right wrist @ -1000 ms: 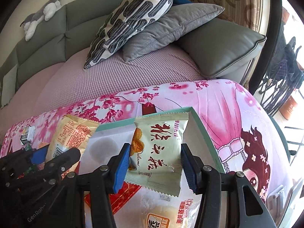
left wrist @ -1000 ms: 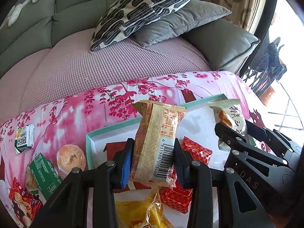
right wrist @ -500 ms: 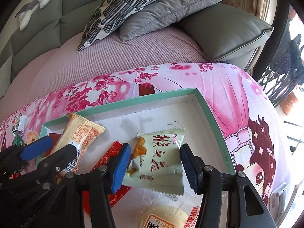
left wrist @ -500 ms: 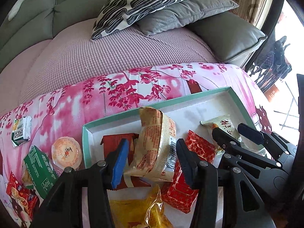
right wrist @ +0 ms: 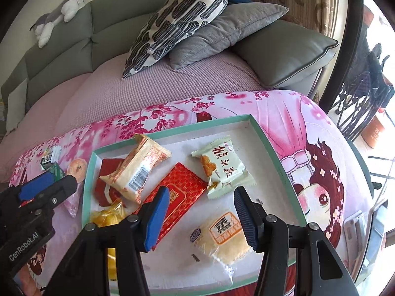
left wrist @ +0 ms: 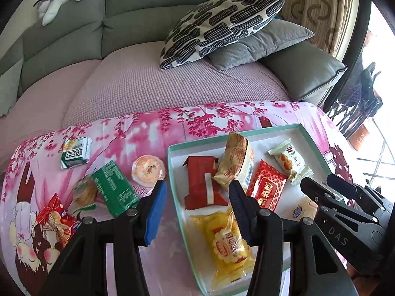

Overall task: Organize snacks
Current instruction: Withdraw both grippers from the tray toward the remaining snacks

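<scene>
Both grippers, left (left wrist: pixel 195 204) and right (right wrist: pixel 201 212), hang spread and empty above the tray (right wrist: pixel 269 143), where I see the tan packet (right wrist: pixel 138 165) and pale green packet (right wrist: pixel 222 166) lying loose, while other snacks (left wrist: pixel 116 190) wait outside on the cloth (left wrist: pixel 153 133).

Both wrist views look steeply down, sharing the tray (left wrist: pixel 312 145).
</scene>
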A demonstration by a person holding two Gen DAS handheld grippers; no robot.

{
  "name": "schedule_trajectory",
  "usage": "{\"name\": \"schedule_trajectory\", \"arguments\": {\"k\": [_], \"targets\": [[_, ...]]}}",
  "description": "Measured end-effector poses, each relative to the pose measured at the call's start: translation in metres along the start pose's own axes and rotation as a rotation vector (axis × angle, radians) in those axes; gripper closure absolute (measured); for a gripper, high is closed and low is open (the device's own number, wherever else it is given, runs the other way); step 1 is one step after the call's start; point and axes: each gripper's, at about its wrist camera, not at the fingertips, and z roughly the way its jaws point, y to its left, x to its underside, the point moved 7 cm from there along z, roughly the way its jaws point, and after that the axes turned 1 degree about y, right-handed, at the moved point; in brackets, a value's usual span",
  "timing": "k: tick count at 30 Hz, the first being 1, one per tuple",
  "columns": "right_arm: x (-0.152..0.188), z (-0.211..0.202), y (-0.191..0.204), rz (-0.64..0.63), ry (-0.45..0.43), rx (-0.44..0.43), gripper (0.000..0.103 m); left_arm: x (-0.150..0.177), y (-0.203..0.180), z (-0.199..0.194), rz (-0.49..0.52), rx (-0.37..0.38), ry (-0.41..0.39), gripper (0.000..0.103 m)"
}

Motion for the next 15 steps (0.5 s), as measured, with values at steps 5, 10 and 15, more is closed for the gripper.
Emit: {"name": "schedule_trajectory", "arguments": {"k": [5,10,15], "targets": [[0.028,-0.015,0.013,0.030,-0.005,-0.015,0.045,0.030,0.017,-0.012,-0.020,-0.019,-0.013,0.050],[0.043,-0.019,0.023,0.032,-0.009,-0.024,0.045,0.052,0.033,-0.011,-0.041,-0.034,-0.005,0.050],[0.043,-0.018,0.026,0.021,-0.030,-0.011,0.045,0.058,0.045,-0.003,-0.074,-0.051,-0.005,0.050]]}}
